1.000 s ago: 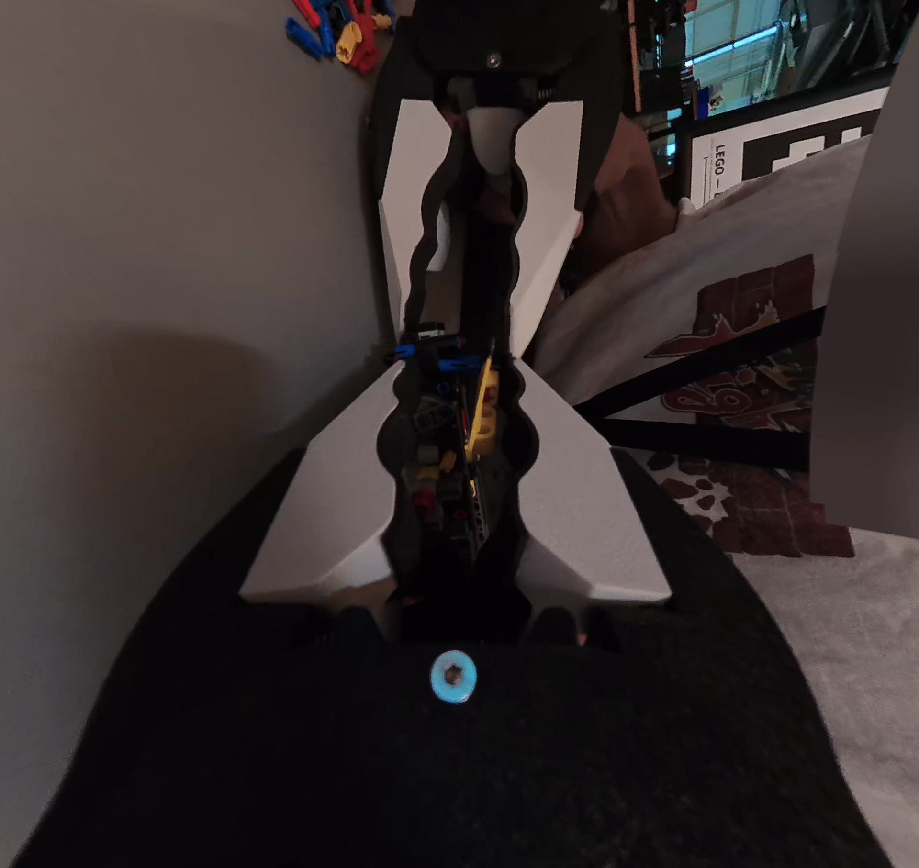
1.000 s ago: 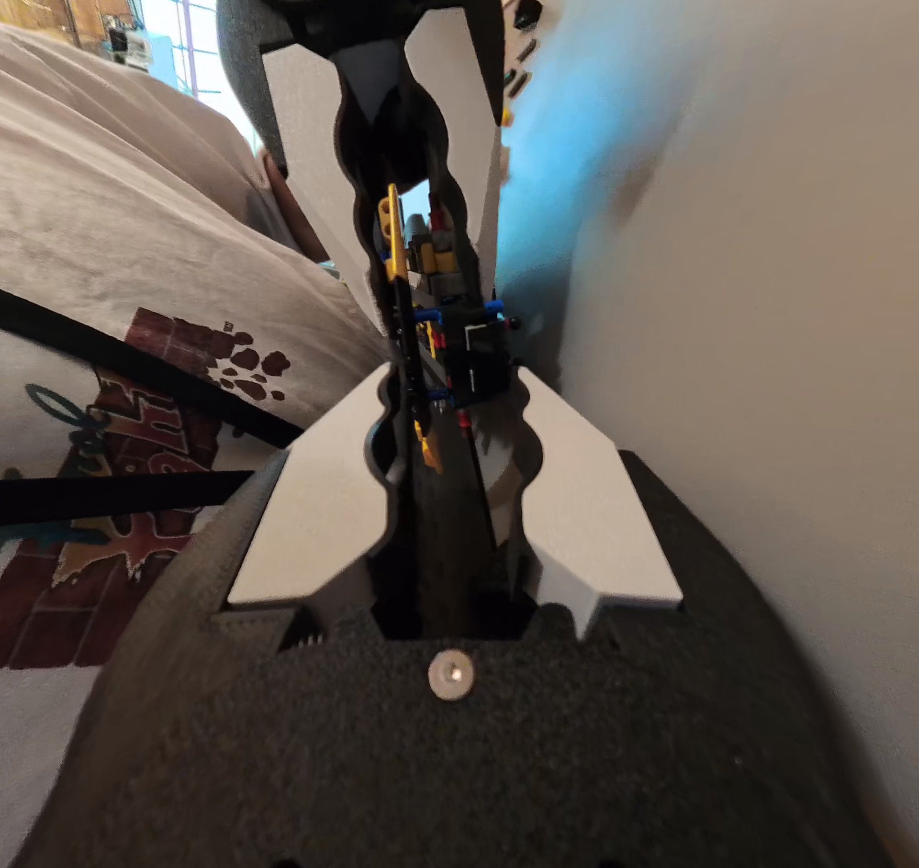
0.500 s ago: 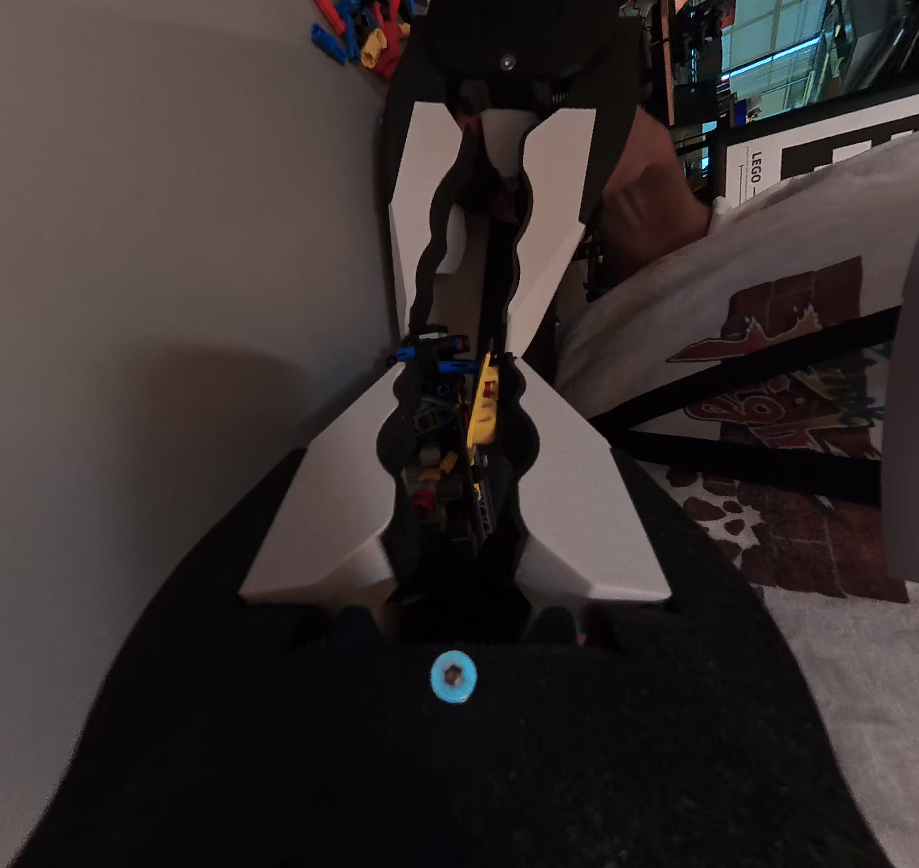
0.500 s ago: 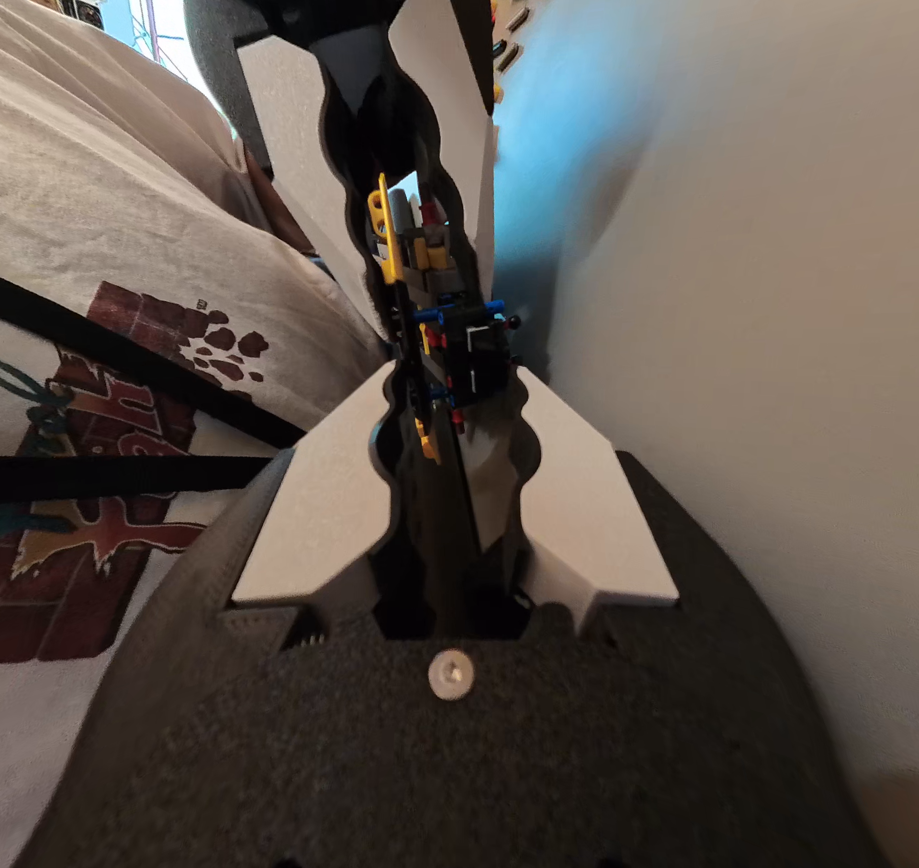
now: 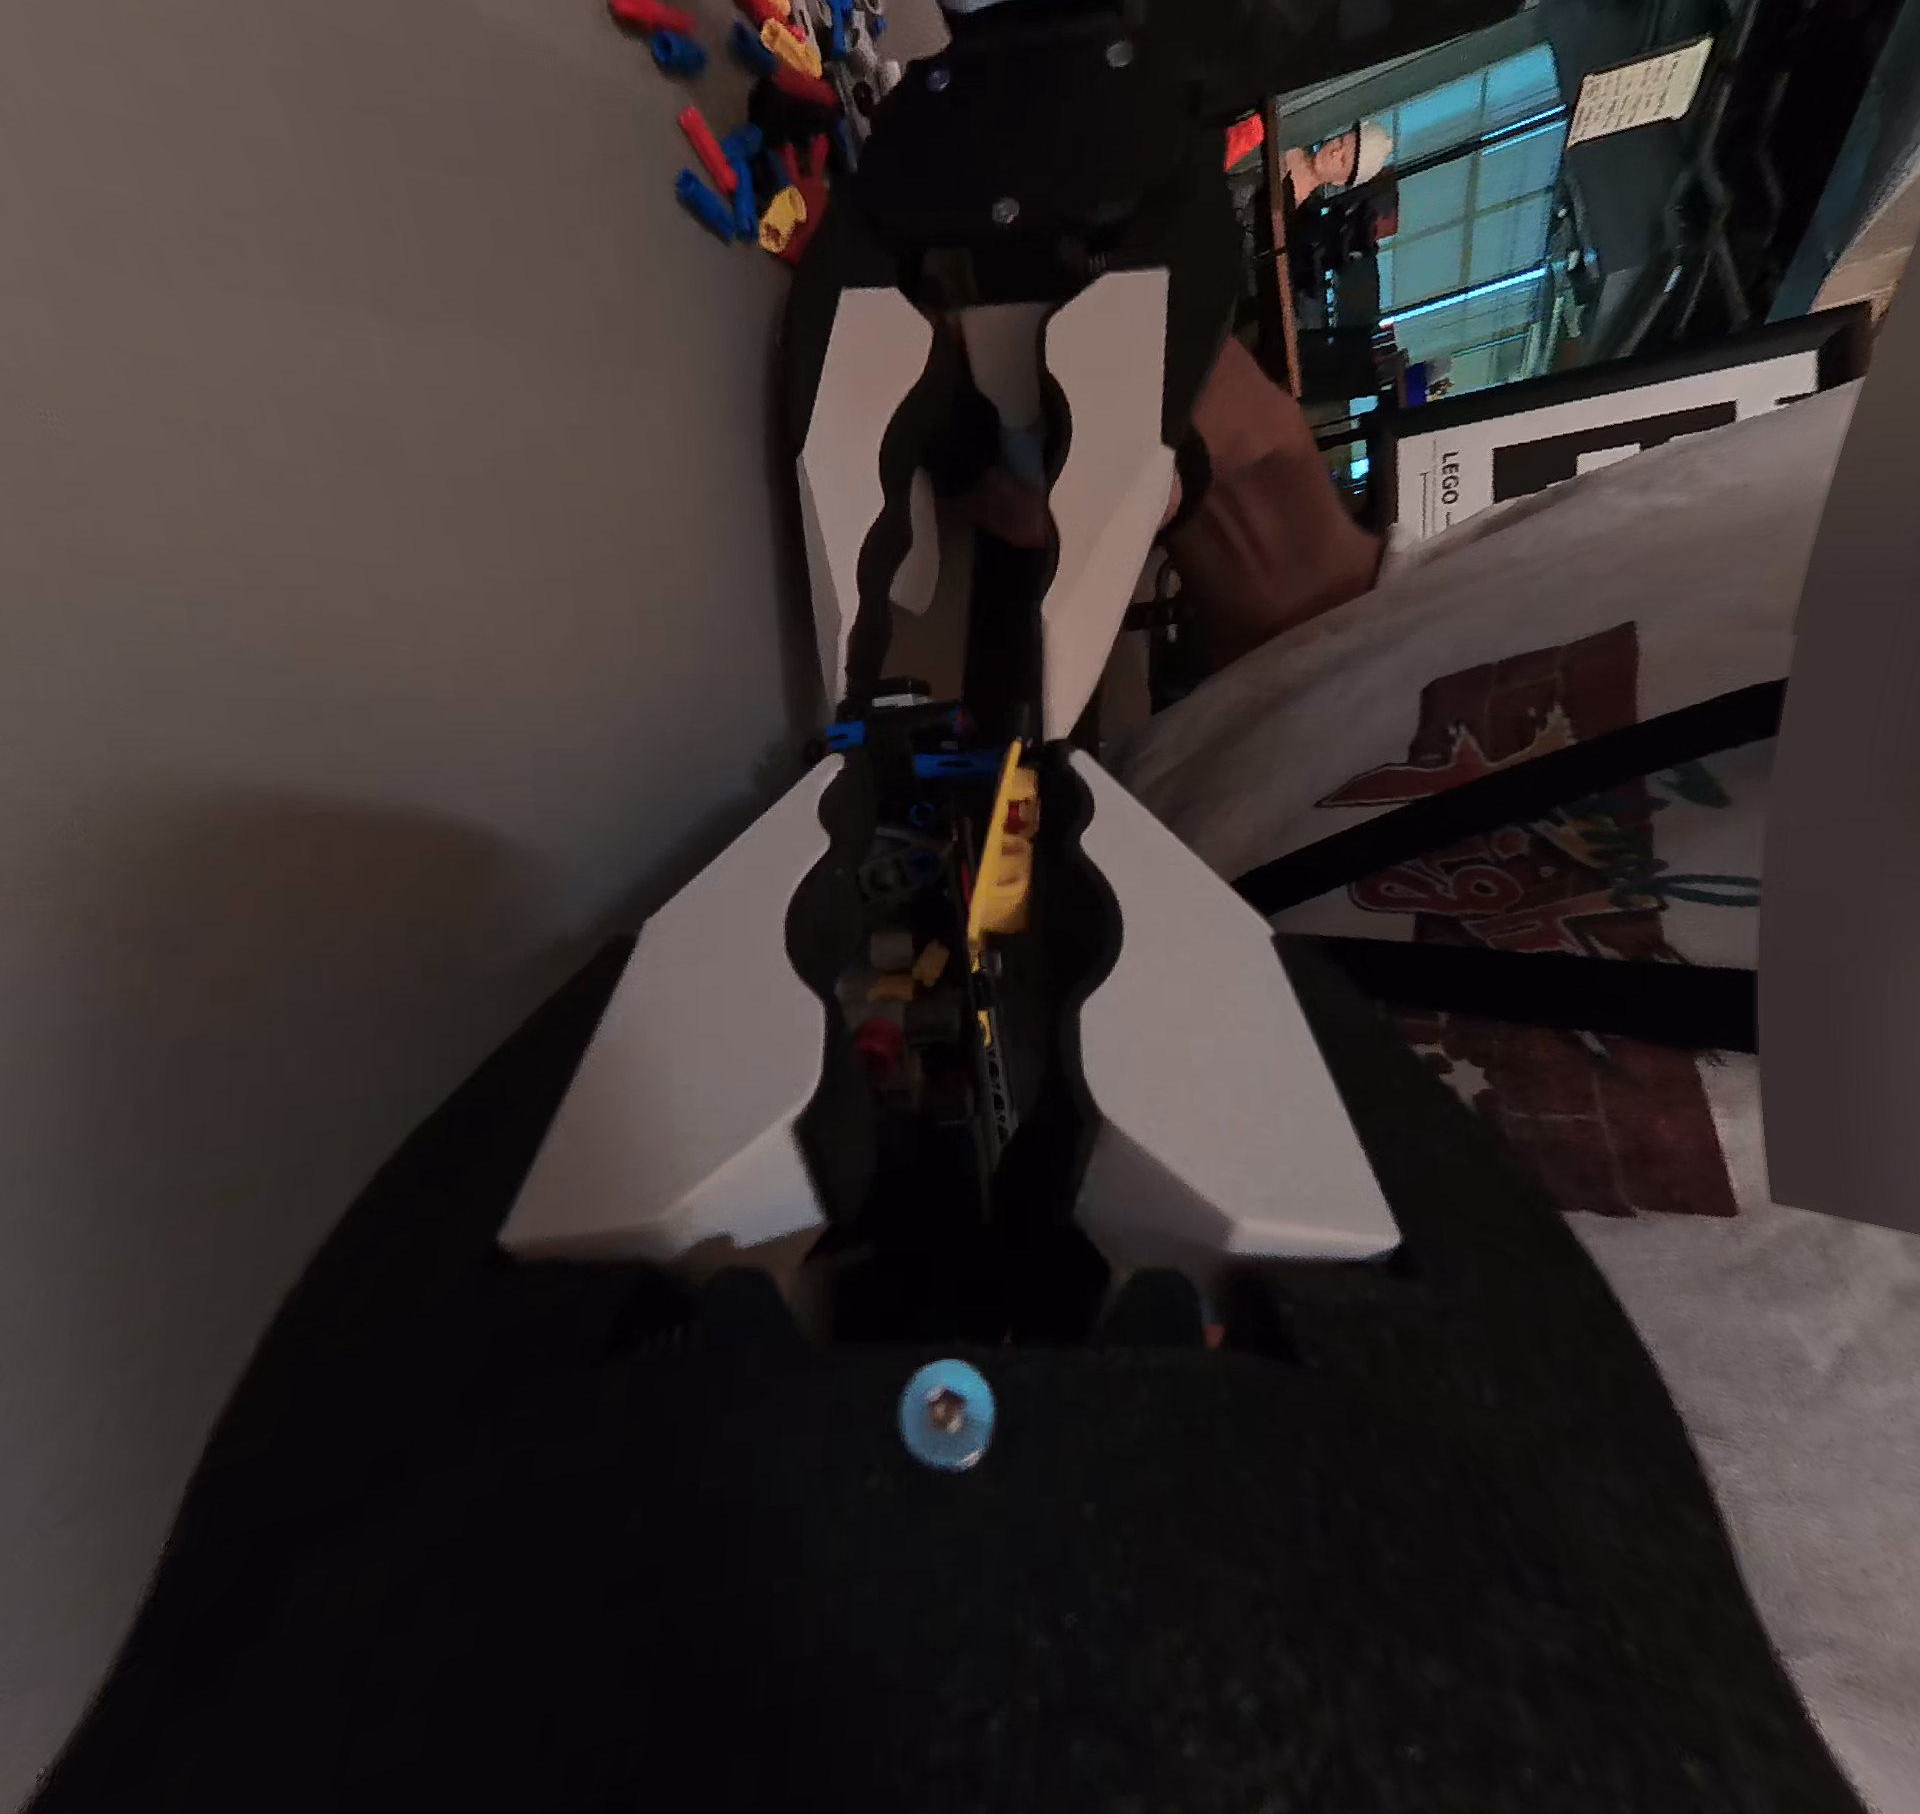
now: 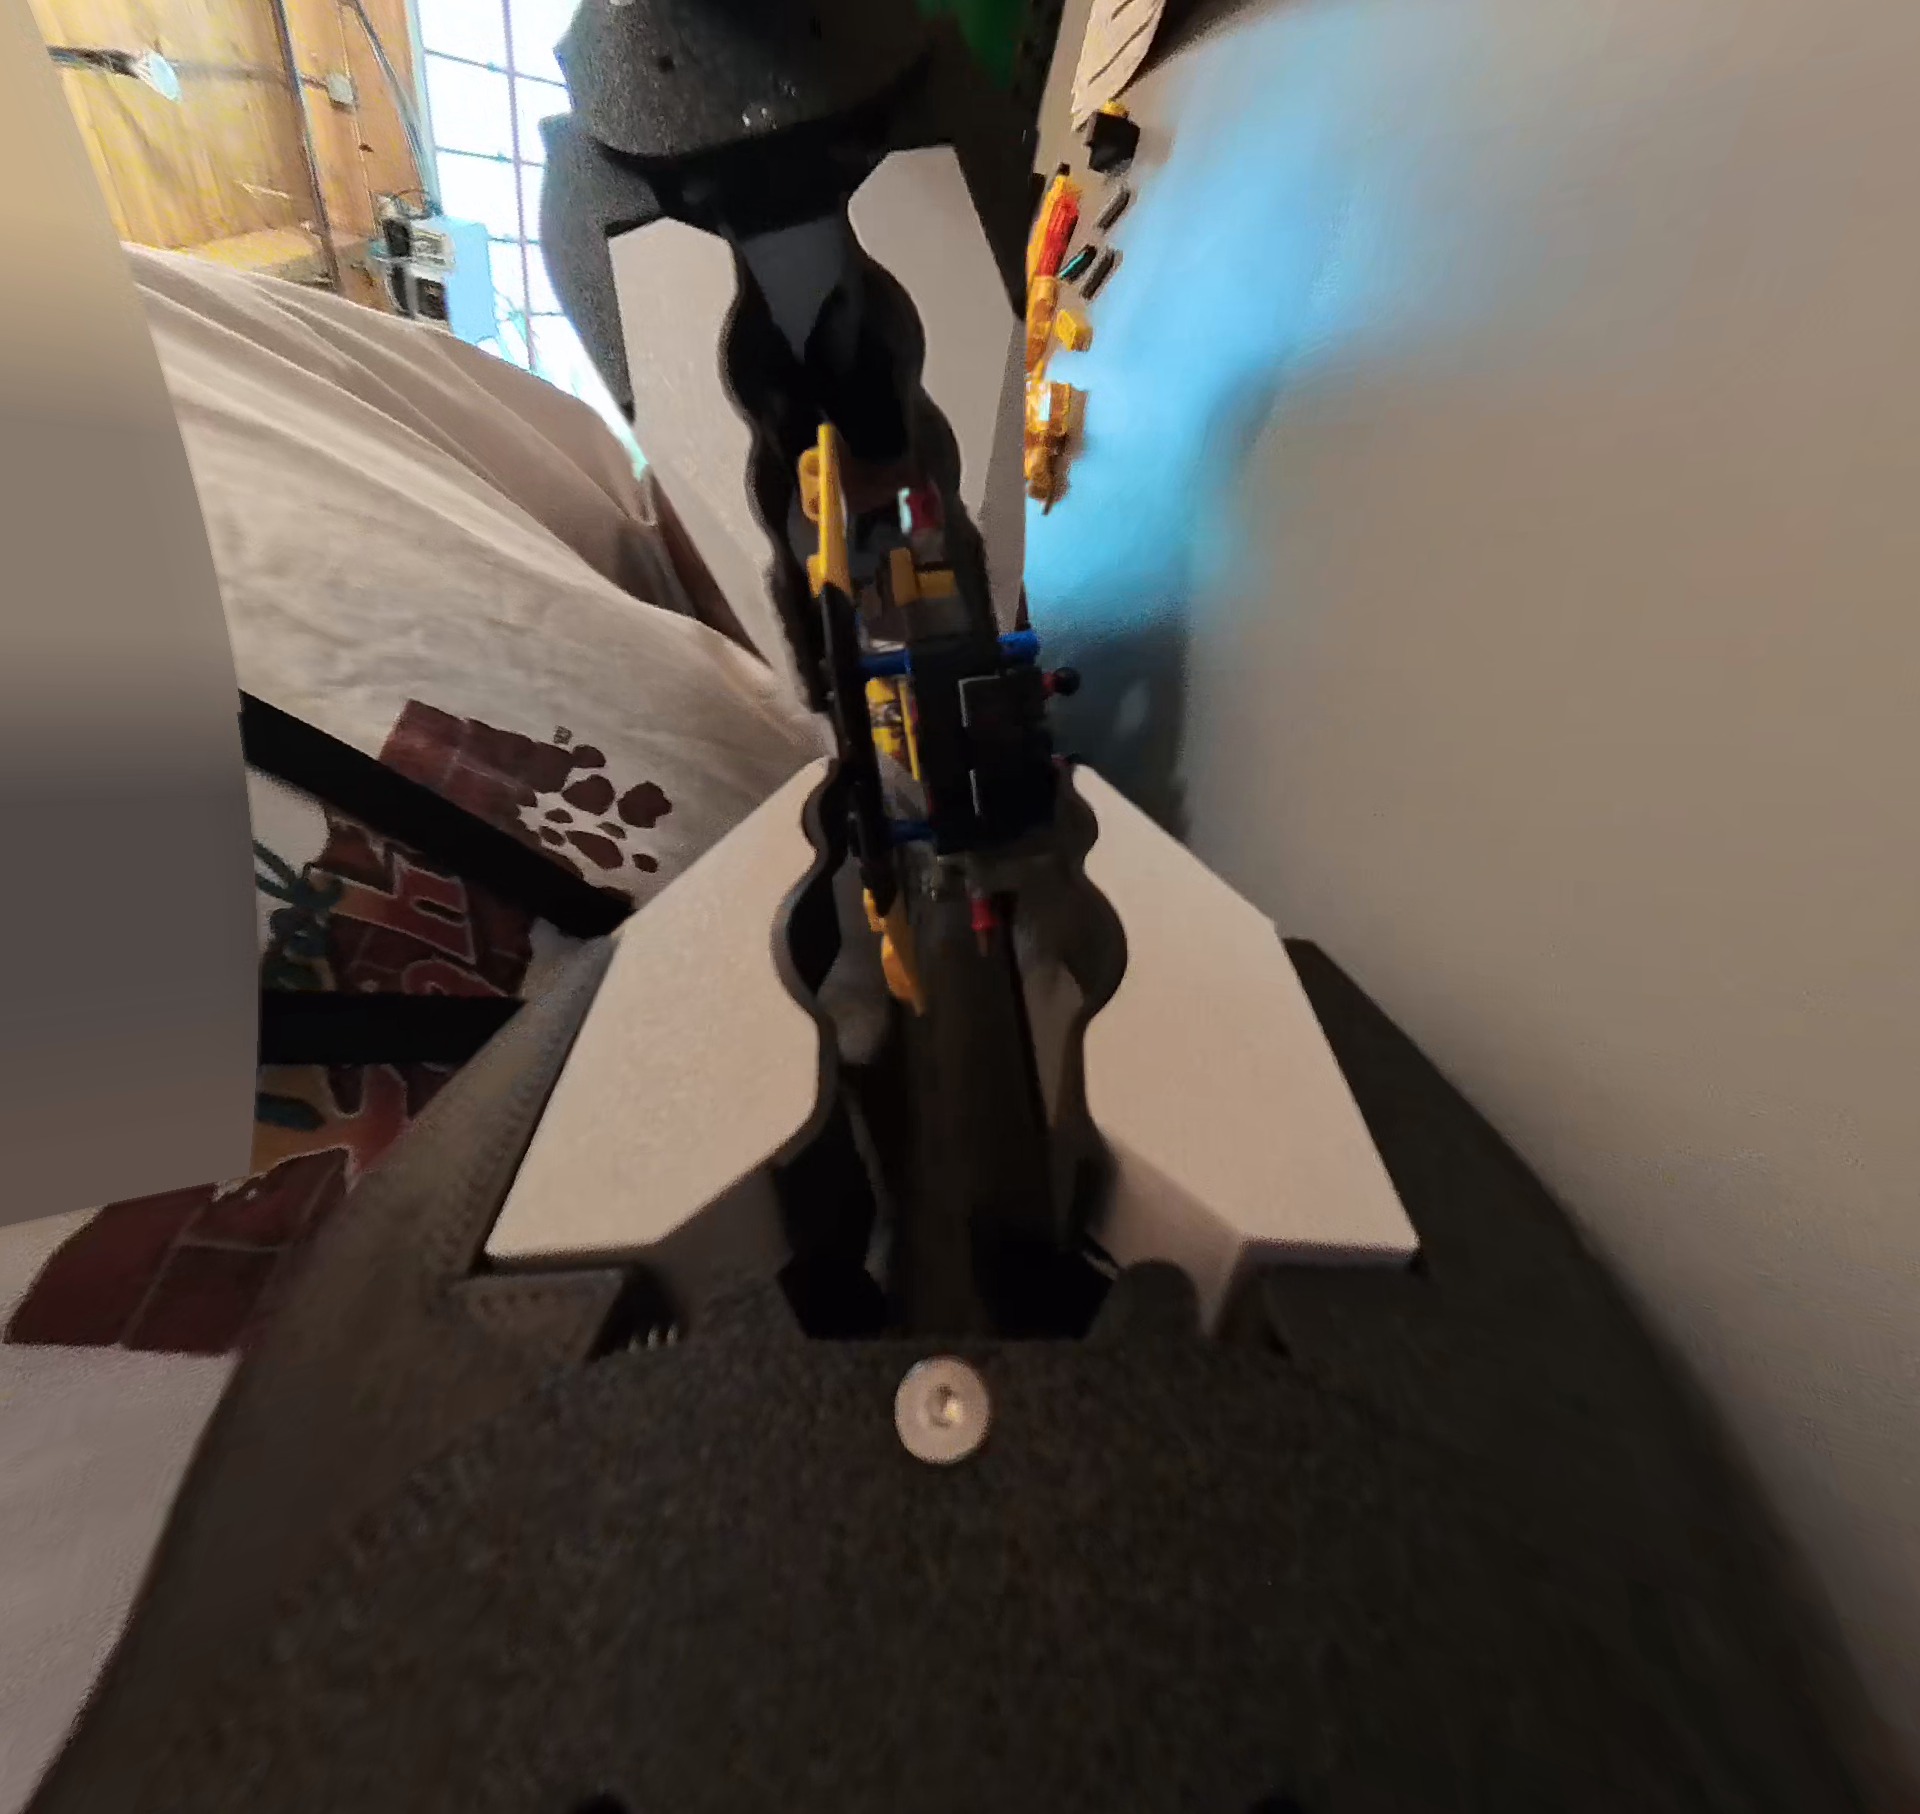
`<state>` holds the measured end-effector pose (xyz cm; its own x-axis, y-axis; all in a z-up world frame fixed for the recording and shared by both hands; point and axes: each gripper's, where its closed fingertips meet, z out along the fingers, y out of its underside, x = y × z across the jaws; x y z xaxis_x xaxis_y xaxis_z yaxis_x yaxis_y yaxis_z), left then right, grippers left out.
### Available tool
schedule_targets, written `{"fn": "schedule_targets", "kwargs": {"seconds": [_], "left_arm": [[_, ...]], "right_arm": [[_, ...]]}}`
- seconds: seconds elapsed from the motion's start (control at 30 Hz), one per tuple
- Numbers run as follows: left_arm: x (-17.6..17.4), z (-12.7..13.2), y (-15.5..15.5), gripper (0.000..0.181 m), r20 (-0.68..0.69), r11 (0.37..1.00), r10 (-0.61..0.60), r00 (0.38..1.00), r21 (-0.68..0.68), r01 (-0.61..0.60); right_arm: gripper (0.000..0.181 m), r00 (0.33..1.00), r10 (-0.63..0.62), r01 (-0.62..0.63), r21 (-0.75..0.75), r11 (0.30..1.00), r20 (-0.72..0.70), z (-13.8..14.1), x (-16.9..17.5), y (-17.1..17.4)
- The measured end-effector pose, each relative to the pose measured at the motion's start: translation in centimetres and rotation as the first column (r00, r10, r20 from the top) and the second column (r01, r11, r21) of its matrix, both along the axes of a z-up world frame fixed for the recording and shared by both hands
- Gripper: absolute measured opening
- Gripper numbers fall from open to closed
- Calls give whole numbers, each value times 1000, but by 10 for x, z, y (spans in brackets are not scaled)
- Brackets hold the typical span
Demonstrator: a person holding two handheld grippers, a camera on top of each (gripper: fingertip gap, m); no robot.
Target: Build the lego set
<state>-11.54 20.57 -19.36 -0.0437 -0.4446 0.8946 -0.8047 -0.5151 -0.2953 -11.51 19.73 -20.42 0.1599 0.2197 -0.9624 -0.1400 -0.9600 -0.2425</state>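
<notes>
Now, both grippers face each other nose to nose, and the model (image 5: 935, 943) is pinched between them. The left gripper (image 5: 951, 829) has its fingers (image 5: 717, 1037) narrowed onto one end of it; the right gripper (image 6: 940, 829) has its fingers (image 6: 1216, 1037) narrowed onto the other end. So the model's long axis runs straight along both pairs of fingers, from one gripper into the other, held up off the surface (image 5: 312, 517) and not resting on it. Neither gripper is nearer: each has its own end. My read is that whatever comes next, a press, a twist or a handover, turns on that shared line, and one side letting go too soon would leave the model hanging by one end.

The left view shows the inside of its grip: a yellow beam (image 5: 1006, 850) on edge against the right-hand finger, small grey and red bits deeper in, blue pins (image 5: 940, 762) at the tip. It also shows a pile of loose red, blue and yellow parts (image 5: 748, 81) by the surface's far edge.

The right view gives the other end: a black block (image 6: 982, 725) crossed by blue pins, sitting in the gap between the two grippers' tips. It shows yellow parts (image 6: 1049, 382) lying on the surface beside the left gripper, which the left view cannot see. That view is blurred, so fine detail is lost.
</notes>
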Motion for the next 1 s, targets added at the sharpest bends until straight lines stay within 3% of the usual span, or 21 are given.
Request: {"fn": "schedule_targets", "kwargs": {"seconds": [0.17, 0.27, 0.33, 0.37, 0.47, 0.6, 0.87, 1.0], "left_arm": [[-1, -8, 0, 30, -19, 1000, 6, 1000, 24, -5], [-1, -9, -1, 30, -30, 999, 5, 1000, 37, -4], [0, -9, -2, 30, -30, 999, 1, 1000, 41, 0], [0, -9, -2, 30, -31, 999, -3, 1000, 42, 4], [0, -14, -4, 30, -47, 998, -13, 999, 60, 16], [1, -14, -5, 30, -56, 997, -9, 998, 71, 13], [3, -19, -10, 29, -74, 997, -22, 997, 67, 27], [3, -20, -11, 29, -74, 999, -31, 997, 42, 34]], "right_arm": [[38, 979, -68, 37, 159, 987, 194, -8, 7, 8], [38, 958, -154, 72, 315, 946, 243, 8, 16, 19], [30, 955, -122, -9, 435, 900, 271, 18, 6, 12], [35, 949, -96, -56, 461, 886, 300, 16, 0, 9], [44, 934, -66, -122, 486, 865, 352, 13, -7, 6], [34, 871, -85, -207, 516, 831, 485, 10, -6, 7], [18, 781, -45, -311, 450, 837, 623, -4, -6, 4], [17, 819, -7, -279, 409, 869, 573, -4, -7, 2]]}}
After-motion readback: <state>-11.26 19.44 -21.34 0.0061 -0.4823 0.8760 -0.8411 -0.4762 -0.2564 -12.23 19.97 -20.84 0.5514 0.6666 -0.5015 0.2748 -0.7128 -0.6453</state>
